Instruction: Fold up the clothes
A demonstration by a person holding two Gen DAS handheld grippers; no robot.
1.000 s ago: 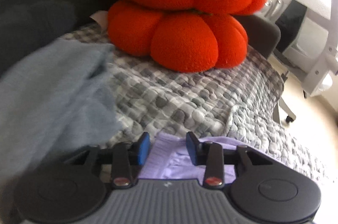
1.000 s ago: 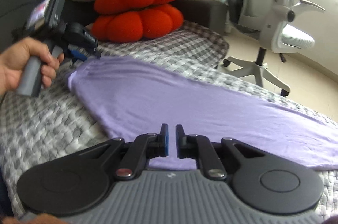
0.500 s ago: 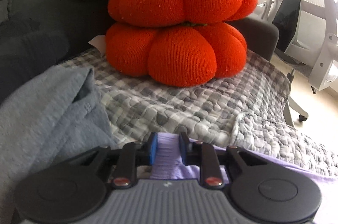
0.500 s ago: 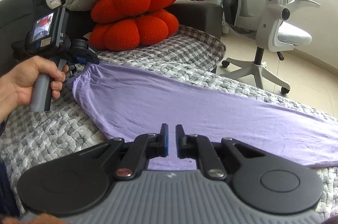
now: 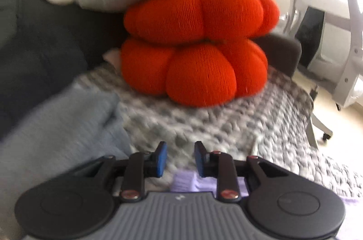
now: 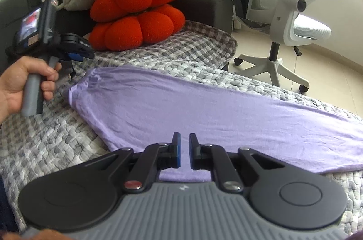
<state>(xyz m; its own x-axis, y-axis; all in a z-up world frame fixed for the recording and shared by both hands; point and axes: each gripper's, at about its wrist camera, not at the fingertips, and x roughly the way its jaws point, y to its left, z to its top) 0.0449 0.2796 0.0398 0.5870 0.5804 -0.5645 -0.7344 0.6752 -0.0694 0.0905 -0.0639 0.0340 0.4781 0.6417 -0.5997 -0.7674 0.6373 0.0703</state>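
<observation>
The left gripper, whose jaws pinched the far end of the purple garment half a second ago, has let go and lifted clear; its jaws now stand apart and empty. The garment lies flat in a long strip across the quilt. The right gripper hovers at its near edge, jaws slightly apart, holding nothing. That fold looks laid.

Two orange cushions, one purple garment
</observation>
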